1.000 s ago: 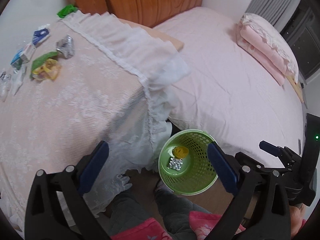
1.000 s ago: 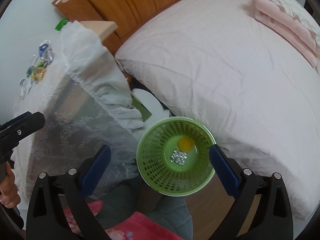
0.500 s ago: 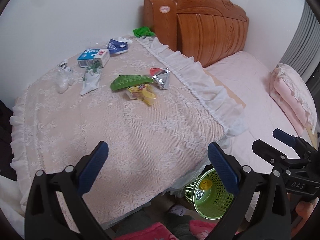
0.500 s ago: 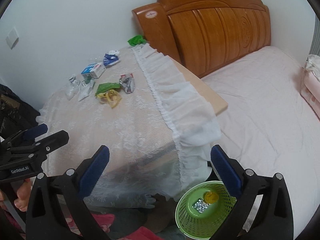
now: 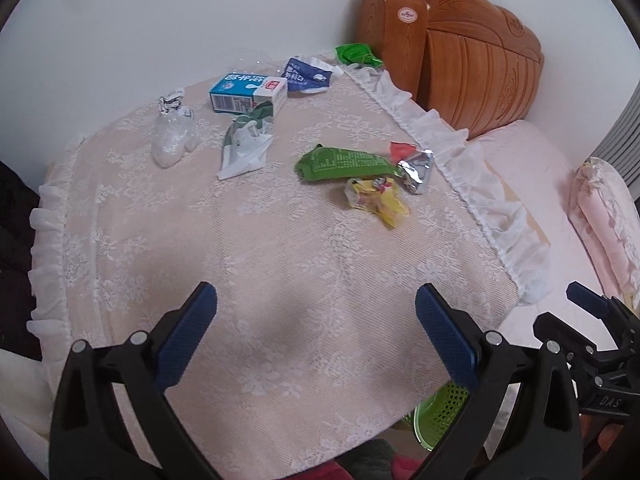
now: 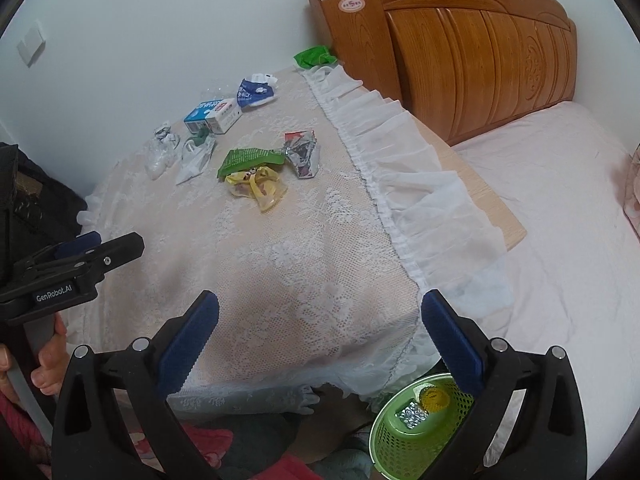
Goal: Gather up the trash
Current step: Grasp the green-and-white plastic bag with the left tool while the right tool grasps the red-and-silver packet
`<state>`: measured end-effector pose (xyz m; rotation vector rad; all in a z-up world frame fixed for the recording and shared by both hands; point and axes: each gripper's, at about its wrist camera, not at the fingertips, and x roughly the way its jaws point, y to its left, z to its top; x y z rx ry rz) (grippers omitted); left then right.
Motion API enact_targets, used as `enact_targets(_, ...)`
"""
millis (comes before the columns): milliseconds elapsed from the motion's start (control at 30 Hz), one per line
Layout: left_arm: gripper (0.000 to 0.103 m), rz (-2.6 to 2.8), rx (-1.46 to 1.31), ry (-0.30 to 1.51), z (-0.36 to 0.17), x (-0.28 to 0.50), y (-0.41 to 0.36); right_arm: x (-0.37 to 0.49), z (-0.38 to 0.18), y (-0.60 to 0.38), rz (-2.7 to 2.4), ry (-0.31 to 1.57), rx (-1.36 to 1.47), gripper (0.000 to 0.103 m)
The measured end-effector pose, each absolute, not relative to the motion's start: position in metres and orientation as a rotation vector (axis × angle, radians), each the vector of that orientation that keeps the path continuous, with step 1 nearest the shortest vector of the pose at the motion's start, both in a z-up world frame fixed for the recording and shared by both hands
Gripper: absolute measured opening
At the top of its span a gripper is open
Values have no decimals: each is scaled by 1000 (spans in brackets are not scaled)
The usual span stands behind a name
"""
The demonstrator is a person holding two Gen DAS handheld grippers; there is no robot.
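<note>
A: What is lying in front of you?

B: A lace-covered tabletop is sitting beside a pink bed. A green basket is standing on the floor below the tabletop's near corner.

A: And the trash?

B: A milk carton, a green wrapper, a yellow wrapper and a foil wrapper are lying at the far side.

A: Your tongs?

B: I am holding my left tongs and right tongs wide open, gripping nothing.

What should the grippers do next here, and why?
Probably reach the right gripper forward to the yellow wrapper: both grippers are open and empty, the green basket holds only two pieces, and that wrapper lies nearest on the table.
</note>
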<state>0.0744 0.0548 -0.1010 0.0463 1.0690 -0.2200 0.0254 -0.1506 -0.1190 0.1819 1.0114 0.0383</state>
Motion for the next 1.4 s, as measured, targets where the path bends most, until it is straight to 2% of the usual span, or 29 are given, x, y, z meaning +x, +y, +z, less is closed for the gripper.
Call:
enact_targets(533, 95, -121, 7, 1139, -165, 263, 79, 160, -139, -126, 0, 1016, 235, 100)
enact_targets(633, 91, -112, 17, 1163, -181, 287, 76, 176, -147, -129, -15, 1021, 253, 100)
enact_targets(667, 86, -110, 22, 1174, -186, 293, 75, 181, -151, -131, -20, 1024, 260, 100)
enact_targets(800, 67, -114, 3, 1221, -200, 305, 75, 189, -159, -139, -40, 1038, 273, 100)
enact_targets(933, 63, -93, 17, 1212, -200, 308, 77, 196, -164, -144, -38, 1043, 282, 100)
enact_targets(1033, 59, -86, 9, 1212, -200, 310, 80, 204, -168, -145, -21, 1047, 282, 96)
enact_targets(1100, 58, -85, -1, 1214, -198, 309, 85, 210, -171, -143, -11, 1049, 273, 94)
enact_targets(1167, 58, -84, -9, 1206, -193, 306, 91, 214, -173, -141, -1, 1061, 256, 87)
enact_targets(1400, 58, -116, 28, 1140, -164, 284, 101, 207, -177, -136, 35, 1072, 102, 86)
